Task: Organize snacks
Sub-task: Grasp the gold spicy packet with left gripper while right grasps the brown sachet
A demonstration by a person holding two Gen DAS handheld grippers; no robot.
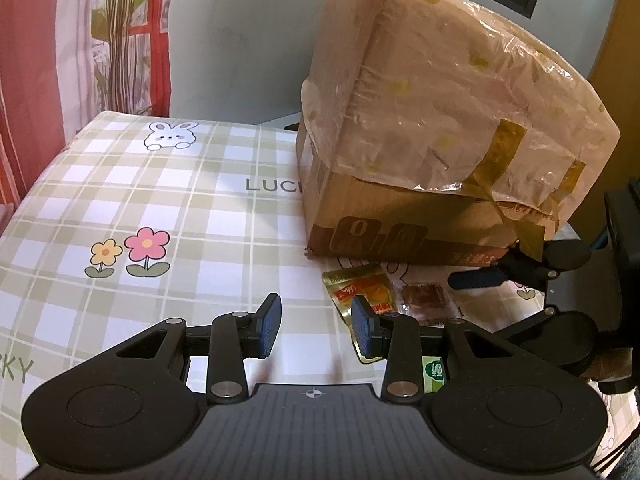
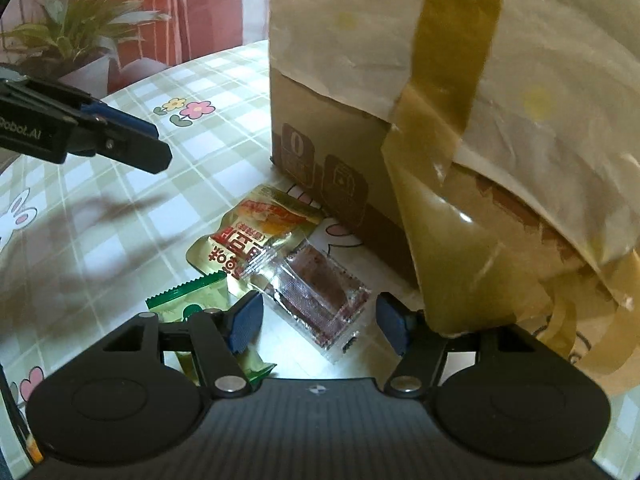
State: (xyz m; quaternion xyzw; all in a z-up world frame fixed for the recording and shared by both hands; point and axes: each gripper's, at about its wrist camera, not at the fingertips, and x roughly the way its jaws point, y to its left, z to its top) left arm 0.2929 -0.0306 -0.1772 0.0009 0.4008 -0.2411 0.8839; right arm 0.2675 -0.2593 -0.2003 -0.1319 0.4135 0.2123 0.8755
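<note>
Checked cloth with bunnies and flowers covers the bench [image 1: 168,200], and a cardboard box [image 1: 400,216] wrapped in thin plastic and brown tape stands on it; every place below is given from that box. Three snacks lie bunched at the foot of its printed side: a gold pouch [image 2: 256,236] nearest the box's corner, a clear packet [image 2: 316,292] holding something dark just beside the box wall, and a green packet [image 2: 192,304] farthest out from it.

By my reading the coming move turns on the clear packet. Its long axis runs slantwise, roughly along the box wall, and it lies directly ahead of the right tool [image 2: 318,322], partly between the spread fingers, which grip nothing. The left tool [image 1: 316,328] is also parted and empty, aimed at bare cloth with the gold pouch off to one side, so the right hand is nearer.

Only the right wrist view shows the whole green packet and the loose tape [image 2: 440,208]; the left wrist view alone shows the box's full top.
</note>
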